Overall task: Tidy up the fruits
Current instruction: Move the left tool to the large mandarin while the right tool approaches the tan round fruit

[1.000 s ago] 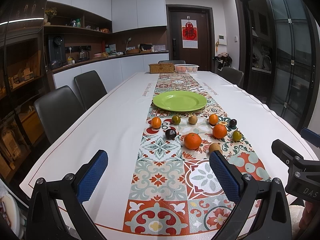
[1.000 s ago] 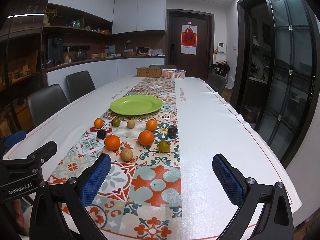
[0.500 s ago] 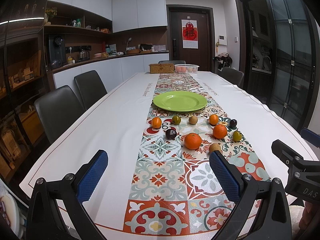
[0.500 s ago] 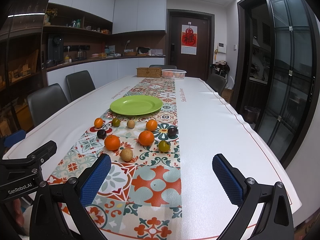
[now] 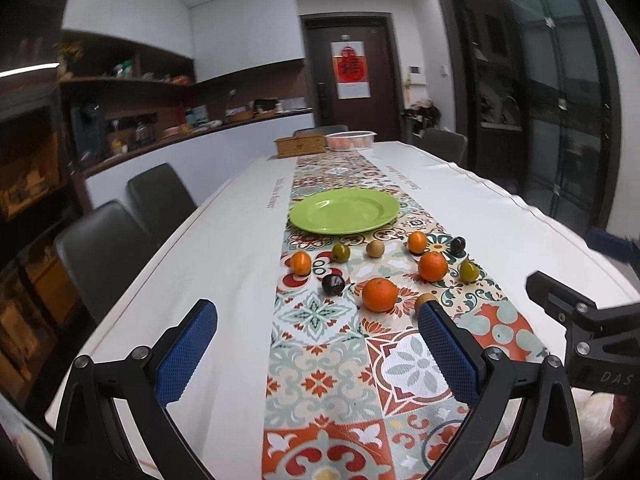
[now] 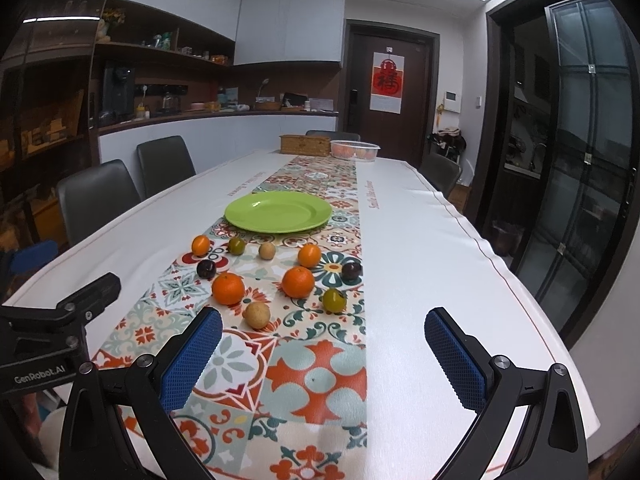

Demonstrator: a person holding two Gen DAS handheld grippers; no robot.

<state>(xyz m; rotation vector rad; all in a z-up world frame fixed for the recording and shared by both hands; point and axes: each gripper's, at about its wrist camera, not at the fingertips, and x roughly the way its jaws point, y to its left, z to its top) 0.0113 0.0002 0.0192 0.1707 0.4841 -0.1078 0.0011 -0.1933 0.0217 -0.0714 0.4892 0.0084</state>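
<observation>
From the left wrist view, the task looked barely begun: the green plate [image 5: 344, 210] lay bare on the patterned runner [image 5: 320, 360], and every fruit sat loose on the runner on the near side of the plate. The left gripper [image 5: 316, 354] hung over the near end of the table [image 5: 216, 264] with its jaws spread wide and nothing between them. Nearest it, well short of the plate, were a big orange [image 5: 379, 294], a dark plum [image 5: 333, 284] and a tan fruit [image 5: 425, 301] half hidden behind the right-hand pad. By my judgement the next move called for reaching forward, closing on one fruit and carrying it to the plate. Far beyond the plate stood a woven box [image 5: 299, 146] and a clear tub [image 5: 351, 140] holding pale orange things, too blurred to name. From the right wrist view, the right gripper [image 6: 322, 354] was likewise wide open and empty, off the near side of the plate [image 6: 278, 212]. The tan fruit [image 6: 256, 315] lay closest to it, with an olive-green fruit [image 6: 334, 300] and a second orange [image 6: 298, 282] between it and the plate. The tub [image 6: 354, 149] beyond the plate held roundish orange fruit; the box [image 6: 305, 145] was shut, its contents hidden.
</observation>
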